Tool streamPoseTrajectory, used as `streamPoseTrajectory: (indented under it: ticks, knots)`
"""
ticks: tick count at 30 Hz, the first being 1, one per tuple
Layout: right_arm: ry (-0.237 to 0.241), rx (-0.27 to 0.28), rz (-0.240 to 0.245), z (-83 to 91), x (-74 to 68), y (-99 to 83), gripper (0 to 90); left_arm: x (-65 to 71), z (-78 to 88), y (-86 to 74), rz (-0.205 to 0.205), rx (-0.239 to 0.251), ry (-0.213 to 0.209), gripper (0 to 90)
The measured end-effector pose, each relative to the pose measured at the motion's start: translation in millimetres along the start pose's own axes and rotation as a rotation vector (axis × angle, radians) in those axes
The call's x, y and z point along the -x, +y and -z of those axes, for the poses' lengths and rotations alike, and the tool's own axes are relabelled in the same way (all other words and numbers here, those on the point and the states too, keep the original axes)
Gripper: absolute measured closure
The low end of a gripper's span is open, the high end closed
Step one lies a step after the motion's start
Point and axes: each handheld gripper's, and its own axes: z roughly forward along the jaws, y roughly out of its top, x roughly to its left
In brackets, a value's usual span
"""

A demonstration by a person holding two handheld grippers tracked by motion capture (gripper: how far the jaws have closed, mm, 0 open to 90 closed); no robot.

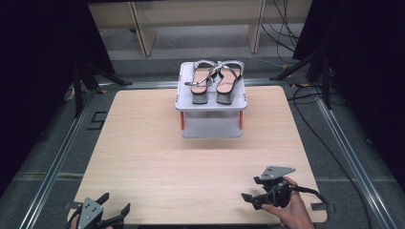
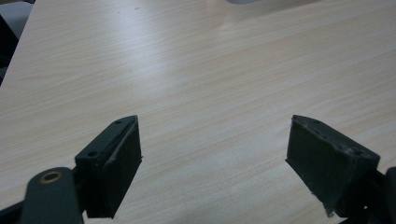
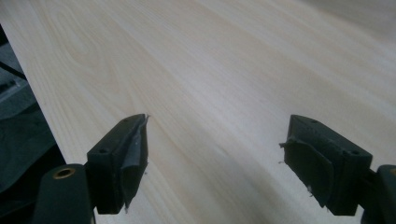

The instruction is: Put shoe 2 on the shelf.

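Note:
A pair of silver strappy sandals (image 1: 213, 82) stands side by side on top of a small white two-tier rack (image 1: 186, 104) at the far middle of the wooden table (image 1: 157, 152). My left gripper (image 1: 115, 207) sits at the table's near left corner, open, with bare wood between its jaws (image 2: 212, 140). A hand holds my right gripper (image 1: 251, 189) near the front right edge, turned toward the left. It is open too, and its jaws frame nothing but tabletop (image 3: 215, 144). Both grippers are far from the sandals.
The rack's lower shelf (image 1: 210, 129) holds nothing. A metal frame rail (image 1: 52, 162) runs along the table's sides. Black stands and cables (image 1: 305, 95) lie on the floor at the back right, with wooden furniture legs (image 1: 143, 28) behind.

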Motion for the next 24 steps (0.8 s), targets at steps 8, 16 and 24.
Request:
streamPoseTrajectory:
  ticks: [8, 16, 24]
  knots:
    - [-0.023, -0.010, 0.006, 4.5, -2.2, -8.4, 22.9, 0.6, -0.6, -0.2, 0.008, 0.009, -0.001, 17.3]
    - [-0.021, -0.024, -0.004, 6.4, -4.6, -15.4, 23.4, 0.2, -0.2, 0.0, 0.004, 0.004, 0.000, 17.3]
    - [-0.018, -0.010, -0.014, 6.7, -1.0, -17.1, 23.3, 0.0, -0.5, 0.0, 0.008, 0.003, 0.001, 17.3]
